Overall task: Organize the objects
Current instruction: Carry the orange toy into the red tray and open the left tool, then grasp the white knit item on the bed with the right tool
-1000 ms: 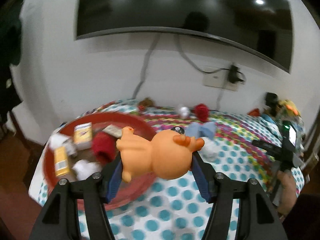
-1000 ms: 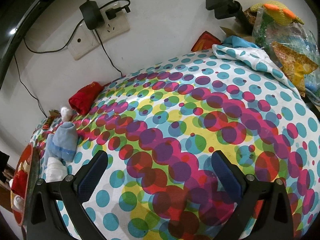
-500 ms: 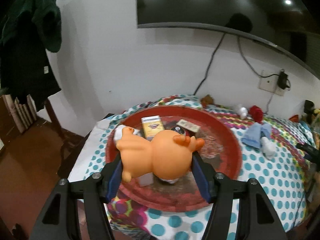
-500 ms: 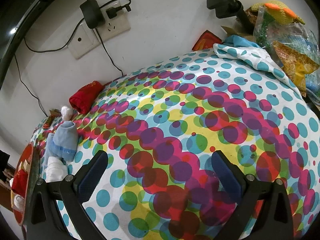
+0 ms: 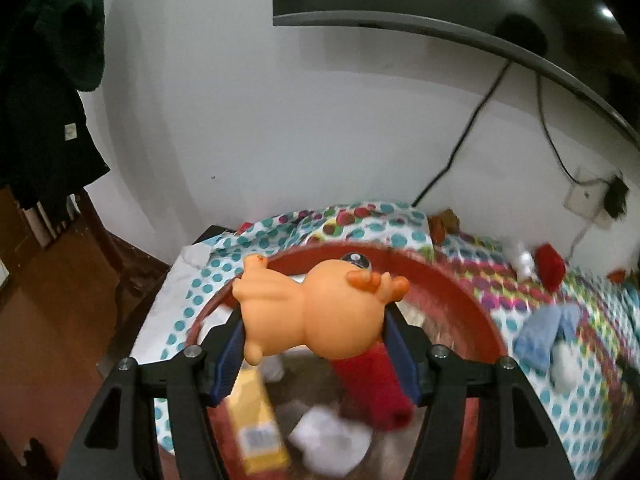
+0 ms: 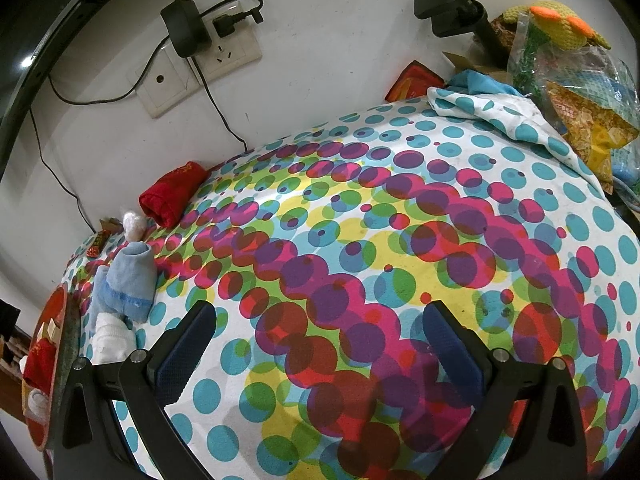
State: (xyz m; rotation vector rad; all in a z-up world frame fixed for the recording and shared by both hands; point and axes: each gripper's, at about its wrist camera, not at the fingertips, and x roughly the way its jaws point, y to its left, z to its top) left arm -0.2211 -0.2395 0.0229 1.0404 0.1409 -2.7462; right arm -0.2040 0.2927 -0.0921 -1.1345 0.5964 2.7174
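My left gripper [image 5: 316, 344] is shut on an orange rubber duck toy [image 5: 320, 312] and holds it above a round red tray [image 5: 460, 304]. In the tray lie a yellow box [image 5: 256, 424], a red rolled cloth [image 5: 372, 384] and a white sock [image 5: 332, 440]. My right gripper [image 6: 320, 344] is open and empty above the dotted tablecloth [image 6: 380, 220]. On the cloth lie a blue sock [image 6: 128, 280], a white sock [image 6: 112, 336], a red cloth [image 6: 174, 192] and a small white bundle [image 6: 134, 222]. The tray's edge [image 6: 60, 344] shows at far left in the right wrist view.
A wall with a socket and plugged charger [image 6: 188, 32] runs behind the table. Plastic bags and a knitted yellow toy [image 6: 560, 32] pile up at the right end. A black stand [image 6: 460, 4] rises there. The table's left edge drops to a wooden floor [image 5: 52, 300].
My left gripper with the duck has moved forward over the tray, lower and closer to its contents. My right gripper has stayed still.
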